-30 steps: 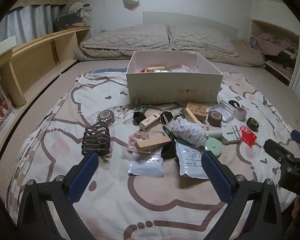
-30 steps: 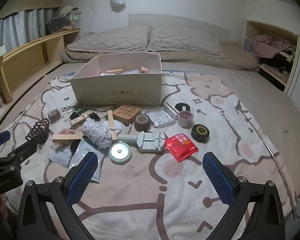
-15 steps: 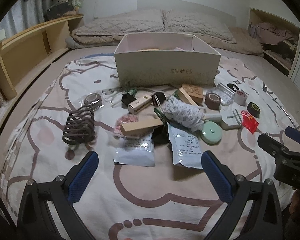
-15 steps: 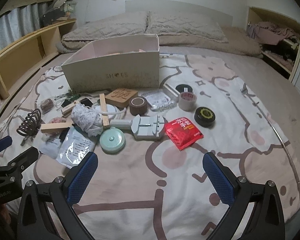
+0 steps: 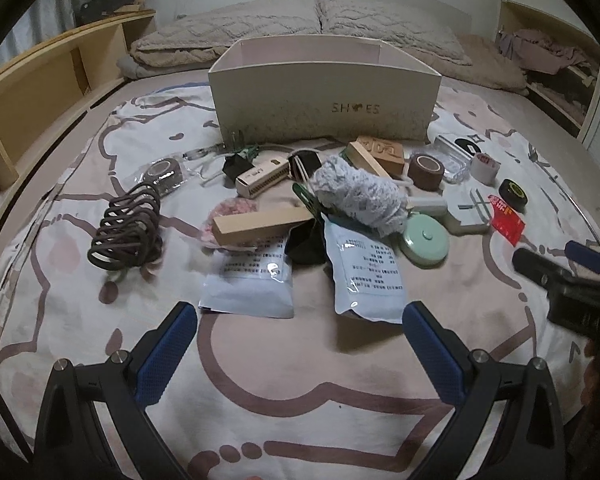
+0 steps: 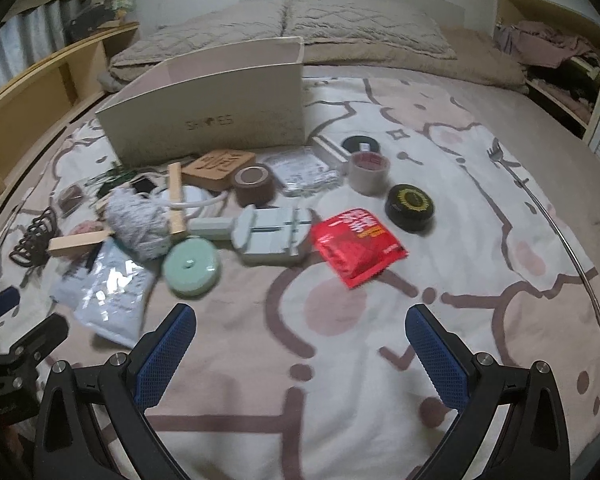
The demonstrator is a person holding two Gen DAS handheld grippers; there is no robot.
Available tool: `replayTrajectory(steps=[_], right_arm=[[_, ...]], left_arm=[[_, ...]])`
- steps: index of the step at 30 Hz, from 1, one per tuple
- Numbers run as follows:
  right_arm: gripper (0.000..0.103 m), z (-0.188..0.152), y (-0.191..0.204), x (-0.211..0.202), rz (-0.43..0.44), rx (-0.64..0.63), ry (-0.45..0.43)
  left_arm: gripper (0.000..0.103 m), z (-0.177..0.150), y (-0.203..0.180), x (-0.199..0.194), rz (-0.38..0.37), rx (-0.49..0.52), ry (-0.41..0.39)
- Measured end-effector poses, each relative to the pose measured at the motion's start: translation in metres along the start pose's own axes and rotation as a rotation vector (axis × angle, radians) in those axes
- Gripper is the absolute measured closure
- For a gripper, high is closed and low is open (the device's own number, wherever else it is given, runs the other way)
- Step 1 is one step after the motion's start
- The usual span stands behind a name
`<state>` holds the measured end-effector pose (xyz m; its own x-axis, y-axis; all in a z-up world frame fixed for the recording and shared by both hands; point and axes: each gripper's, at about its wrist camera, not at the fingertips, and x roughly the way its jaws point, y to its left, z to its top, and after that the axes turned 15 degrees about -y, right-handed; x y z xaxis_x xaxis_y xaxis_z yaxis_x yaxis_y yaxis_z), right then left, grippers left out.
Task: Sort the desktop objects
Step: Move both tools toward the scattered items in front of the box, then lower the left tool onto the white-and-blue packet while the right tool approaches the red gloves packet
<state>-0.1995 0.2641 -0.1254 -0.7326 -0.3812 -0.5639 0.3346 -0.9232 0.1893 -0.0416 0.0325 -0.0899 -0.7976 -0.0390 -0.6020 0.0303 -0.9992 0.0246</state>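
Note:
A white shoe box (image 5: 324, 108) stands open on the bed, also in the right wrist view (image 6: 208, 120). Many small objects lie in front of it: two pale foil pouches (image 5: 250, 284) (image 5: 366, 276), a brown coil rack (image 5: 126, 228), a wooden block (image 5: 260, 226), a grey fluffy bundle (image 5: 360, 194), a mint round case (image 6: 192, 266), a red packet (image 6: 358, 246), a black tin (image 6: 410, 202), tape rolls (image 6: 256, 184) (image 6: 369, 170). My left gripper (image 5: 300, 350) is open and empty just short of the pouches. My right gripper (image 6: 300, 352) is open and empty, short of the red packet.
The bed has a cartoon-print sheet (image 6: 380, 360) and pillows (image 5: 300, 24) at the far end. Wooden shelves (image 5: 40, 76) run along the left, and a nook with clothes (image 5: 552, 56) is at the right. The right gripper shows at the left wrist view's right edge (image 5: 572, 280).
Both grippers have moved forward and lower toward the objects, so the box and clutter look larger. Both stay open. Nothing on the bed has moved.

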Motion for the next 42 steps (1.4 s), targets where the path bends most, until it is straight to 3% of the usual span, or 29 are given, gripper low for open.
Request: replayTrajectory(steps=[12, 20, 24, 28, 33, 35, 42], right_arm=[[0.0, 0.007, -0.04, 0.04, -0.101, -0.036, 0.037], [0.0, 0.006, -0.046, 0.064, -0.083, -0.075, 0.072], [0.0, 0.005, -0.045, 0.075, -0.058, -0.069, 0.095], [0.0, 0.003, -0.044, 0.084, -0.032, -0.07, 0.106], [0.0, -0.002, -0.048, 0.092, 0.0, -0.046, 0.126], [0.0, -0.004, -0.049, 0.092, 0.01, -0.037, 0.123], [0.0, -0.008, -0.049, 0.092, 0.018, -0.035, 0.116]], left_arm=[[0.0, 0.001, 0.003, 0.005, -0.026, -0.042, -0.013], [0.001, 0.007, 0.003, 0.007, -0.115, -0.13, -0.024], [0.001, 0.006, -0.005, 0.012, -0.119, -0.129, -0.015], [0.015, 0.002, -0.01, 0.022, -0.121, -0.152, 0.024], [0.019, -0.006, -0.011, 0.032, -0.112, -0.18, 0.066], [0.029, -0.01, -0.012, 0.036, -0.102, -0.178, 0.084], [0.029, -0.019, -0.008, 0.042, -0.092, -0.215, 0.119]])
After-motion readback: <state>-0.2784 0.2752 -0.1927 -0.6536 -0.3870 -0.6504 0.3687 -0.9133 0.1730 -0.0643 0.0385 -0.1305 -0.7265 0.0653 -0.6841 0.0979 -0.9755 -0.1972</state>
